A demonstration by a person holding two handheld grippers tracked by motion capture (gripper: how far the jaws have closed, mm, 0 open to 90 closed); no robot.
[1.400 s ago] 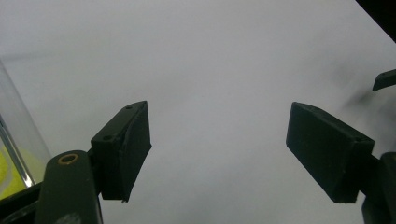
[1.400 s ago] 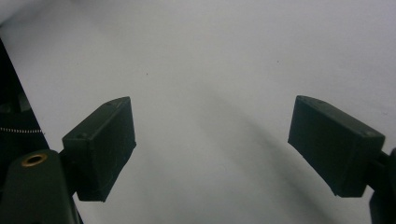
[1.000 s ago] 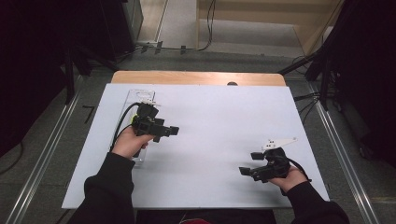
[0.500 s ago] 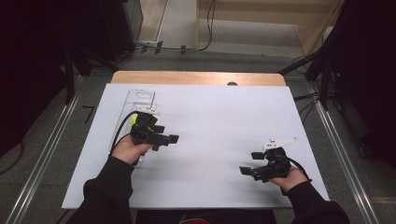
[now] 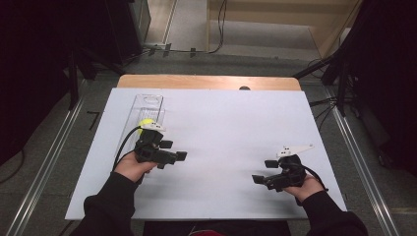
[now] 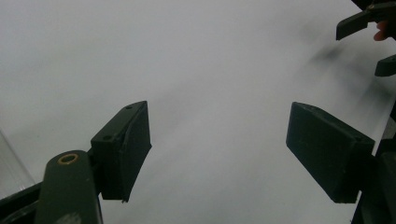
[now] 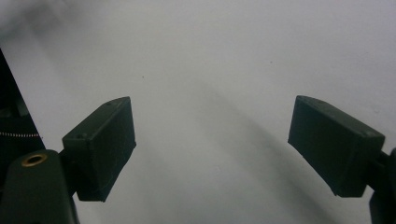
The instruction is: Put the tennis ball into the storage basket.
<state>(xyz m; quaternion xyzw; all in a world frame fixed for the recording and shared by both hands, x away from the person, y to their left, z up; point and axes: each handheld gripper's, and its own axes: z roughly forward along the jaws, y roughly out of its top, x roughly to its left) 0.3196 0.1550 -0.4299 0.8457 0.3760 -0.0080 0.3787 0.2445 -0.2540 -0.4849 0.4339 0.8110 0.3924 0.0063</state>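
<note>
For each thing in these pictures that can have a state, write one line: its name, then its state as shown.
Left gripper: open, jaws wide apart, holding nothing, above the white table sheet.
Right gripper: open, holding nothing.
Long clear plastic tray: lying flat on the sheet, open at the top.
Small yellow-green ball: resting in the tray, partly hidden behind the left gripper.

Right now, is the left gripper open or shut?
Open. In the left gripper view the two black jaws of the left gripper stand wide apart, with bare white table between them and nothing held.
</note>
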